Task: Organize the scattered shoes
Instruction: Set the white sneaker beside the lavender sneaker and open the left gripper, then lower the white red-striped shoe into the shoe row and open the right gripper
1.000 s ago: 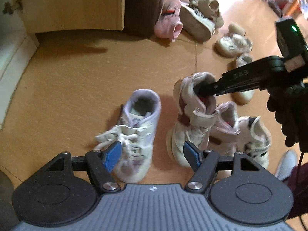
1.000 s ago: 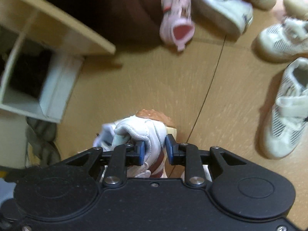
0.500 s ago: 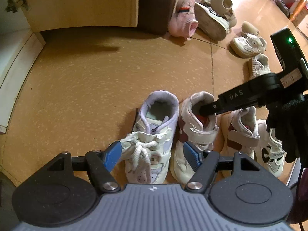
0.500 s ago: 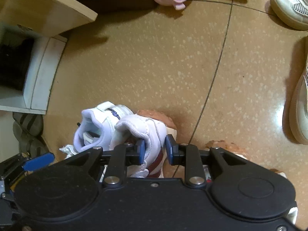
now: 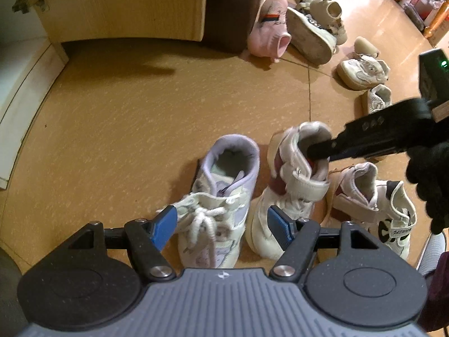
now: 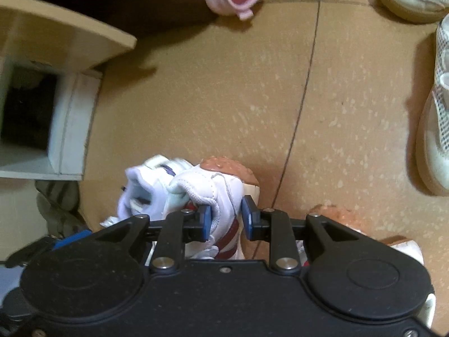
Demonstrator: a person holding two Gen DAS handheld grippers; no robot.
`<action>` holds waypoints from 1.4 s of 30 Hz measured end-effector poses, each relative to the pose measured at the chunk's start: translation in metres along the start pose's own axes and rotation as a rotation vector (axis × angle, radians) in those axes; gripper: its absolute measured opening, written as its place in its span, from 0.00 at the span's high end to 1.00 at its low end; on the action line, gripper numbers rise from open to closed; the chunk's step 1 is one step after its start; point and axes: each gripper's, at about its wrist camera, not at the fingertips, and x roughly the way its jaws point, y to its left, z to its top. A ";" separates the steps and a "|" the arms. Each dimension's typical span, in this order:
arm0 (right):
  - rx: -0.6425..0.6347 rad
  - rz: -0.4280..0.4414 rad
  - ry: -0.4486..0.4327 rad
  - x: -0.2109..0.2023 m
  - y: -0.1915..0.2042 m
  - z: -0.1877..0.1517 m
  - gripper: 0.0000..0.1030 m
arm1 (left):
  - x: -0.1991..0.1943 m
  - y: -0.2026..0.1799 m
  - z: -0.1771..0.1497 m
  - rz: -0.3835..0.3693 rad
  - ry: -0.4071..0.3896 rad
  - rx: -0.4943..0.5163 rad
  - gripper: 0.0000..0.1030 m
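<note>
A white strap shoe with maroon panels (image 5: 291, 188) stands on the floor, its heel tipped a little. My right gripper (image 6: 226, 220) is shut on its heel collar (image 6: 221, 188). In the left wrist view one black finger (image 5: 322, 150) reaches inside the collar. Close to its left stands a lavender laced shoe (image 5: 224, 185), also seen as a lavender heel (image 6: 140, 188). My left gripper (image 5: 221, 224) hangs open over the lavender shoe's toe and laces, with its blue pads clear of the sides. The strap shoe's mate (image 5: 356, 188) stands to the right.
A white shoe with black patches (image 5: 393, 219) stands beside the mate. At the back lie a pink shoe (image 5: 269, 33) and several pale shoes (image 5: 362, 70). A wooden cabinet (image 5: 112, 5) and a white shelf unit (image 6: 70, 123) border the tan floor. A mesh shoe (image 6: 437, 129) lies right.
The right gripper has carried the strap shoe leftward, from apart and tilted to close beside the lavender shoe, and still grips its collar. The left gripper's jaws are as wide as before.
</note>
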 end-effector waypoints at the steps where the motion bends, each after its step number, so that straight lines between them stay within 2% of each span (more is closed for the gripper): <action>1: 0.015 0.015 -0.024 -0.011 -0.001 0.003 0.77 | 0.000 -0.003 0.001 -0.004 -0.005 0.000 0.32; 5: 0.036 0.044 -0.086 -0.042 -0.004 0.009 0.77 | -0.004 -0.014 0.006 -0.018 -0.023 0.009 0.32; 8: 0.048 0.065 -0.162 -0.086 -0.011 0.013 0.77 | -0.007 -0.028 0.010 -0.030 -0.034 0.033 0.32; 10: 0.035 0.058 -0.180 -0.105 -0.014 0.012 0.77 | -0.006 -0.038 0.011 -0.048 -0.029 0.047 0.32; 12: 0.010 0.027 -0.203 -0.135 -0.020 0.005 0.77 | -0.001 -0.050 0.009 -0.085 -0.007 0.078 0.32; 15: 0.026 0.008 -0.227 -0.157 -0.034 -0.009 0.77 | 0.010 -0.077 0.002 -0.140 0.007 0.180 0.32; 17: 0.046 -0.005 -0.240 -0.169 -0.046 -0.018 0.77 | 0.022 -0.096 -0.005 -0.156 0.028 0.238 0.32; 20: 0.096 -0.024 -0.263 -0.185 -0.068 -0.035 0.77 | 0.041 -0.121 -0.016 -0.217 0.055 0.298 0.32; 27: 0.153 -0.024 -0.278 -0.189 -0.095 -0.038 0.77 | 0.079 -0.151 -0.024 -0.223 0.089 0.358 0.32; 28: 0.153 -0.023 -0.277 -0.191 -0.097 -0.039 0.77 | 0.082 -0.153 -0.024 -0.225 0.091 0.361 0.32; 29: 0.155 -0.023 -0.275 -0.189 -0.098 -0.039 0.77 | 0.084 -0.153 -0.025 -0.218 0.092 0.371 0.44; 32: 0.153 -0.017 -0.261 -0.182 -0.099 -0.034 0.77 | 0.084 -0.146 -0.020 -0.203 0.102 0.374 0.56; 35: 0.141 -0.012 -0.245 -0.174 -0.095 -0.030 0.77 | 0.081 -0.124 -0.016 -0.144 0.100 0.337 0.57; 39: 0.107 -0.008 -0.209 -0.159 -0.083 -0.025 0.77 | 0.076 -0.090 -0.014 -0.126 0.097 0.264 0.57; 42: 0.062 -0.002 -0.166 -0.146 -0.070 -0.024 0.77 | 0.072 -0.074 -0.016 -0.118 0.088 0.263 0.57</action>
